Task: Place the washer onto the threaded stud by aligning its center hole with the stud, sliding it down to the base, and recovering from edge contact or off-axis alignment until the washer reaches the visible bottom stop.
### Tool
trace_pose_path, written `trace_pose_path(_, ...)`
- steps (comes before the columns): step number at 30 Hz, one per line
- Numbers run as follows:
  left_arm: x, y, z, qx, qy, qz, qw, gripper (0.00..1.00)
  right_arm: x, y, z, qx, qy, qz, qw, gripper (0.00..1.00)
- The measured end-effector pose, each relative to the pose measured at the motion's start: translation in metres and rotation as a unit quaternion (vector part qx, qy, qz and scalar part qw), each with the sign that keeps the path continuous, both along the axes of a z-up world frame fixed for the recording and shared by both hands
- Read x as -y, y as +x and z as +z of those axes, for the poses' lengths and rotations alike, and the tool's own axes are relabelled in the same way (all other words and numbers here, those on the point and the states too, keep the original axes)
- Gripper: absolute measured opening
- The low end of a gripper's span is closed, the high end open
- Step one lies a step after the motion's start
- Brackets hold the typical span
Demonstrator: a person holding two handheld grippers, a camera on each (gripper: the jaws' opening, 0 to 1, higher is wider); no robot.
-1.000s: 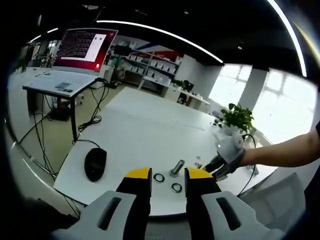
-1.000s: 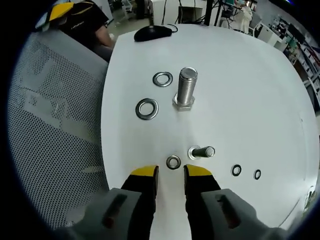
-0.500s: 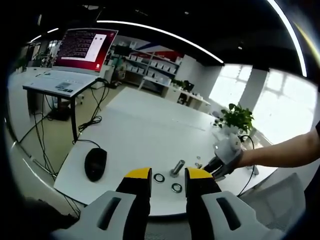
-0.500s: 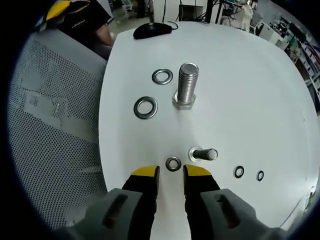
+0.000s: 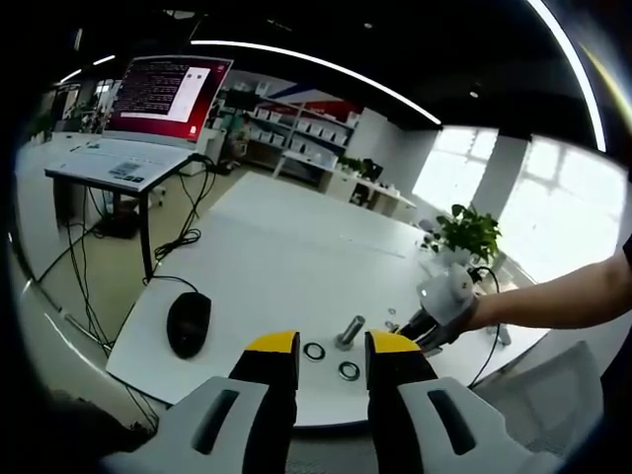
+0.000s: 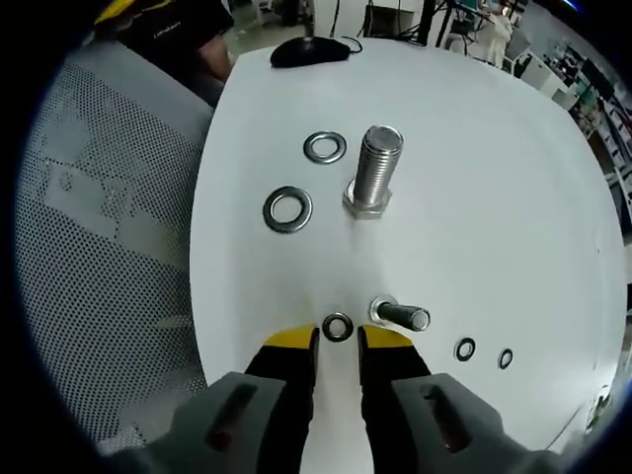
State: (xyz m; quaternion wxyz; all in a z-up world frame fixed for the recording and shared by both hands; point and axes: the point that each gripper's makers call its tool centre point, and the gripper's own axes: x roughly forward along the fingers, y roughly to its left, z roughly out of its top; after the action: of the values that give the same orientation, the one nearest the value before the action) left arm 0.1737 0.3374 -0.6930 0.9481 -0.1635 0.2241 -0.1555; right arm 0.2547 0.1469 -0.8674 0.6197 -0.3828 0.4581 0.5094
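Right gripper [image 6: 336, 341] is hovering with jaws spread just short of the small steel ring washer [image 6: 338, 326] — small upright threaded stud [image 6: 403, 317] at its 3 o'clock. Pinch the rim, keeping the hole clear. Left gripper [image 5: 332, 348] is waiting, jaws spread, pinching nothing.

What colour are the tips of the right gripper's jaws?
Yellow, on black jaws of the right gripper; clearest in the right gripper view.

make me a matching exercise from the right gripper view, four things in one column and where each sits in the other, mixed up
Things:
1. large stud
2. small stud
3. small washer
4. mouse

Places:
A. far end of the white table
B. just off the right gripper tips
C. upright, mid-table, beside two large washers
D. lying tilted, right of the small washer

Pairs: 1-C, 2-D, 3-B, 4-A
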Motion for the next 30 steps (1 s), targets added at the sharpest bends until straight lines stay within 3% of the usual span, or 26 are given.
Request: trace_pose_path(30,-0.0008,0.001,0.0002,0.0,-0.003,0.002,1.0,0.24,-0.0019,0.0012,-0.0014,0.013,0.008,-0.01,0.9998,0.14)
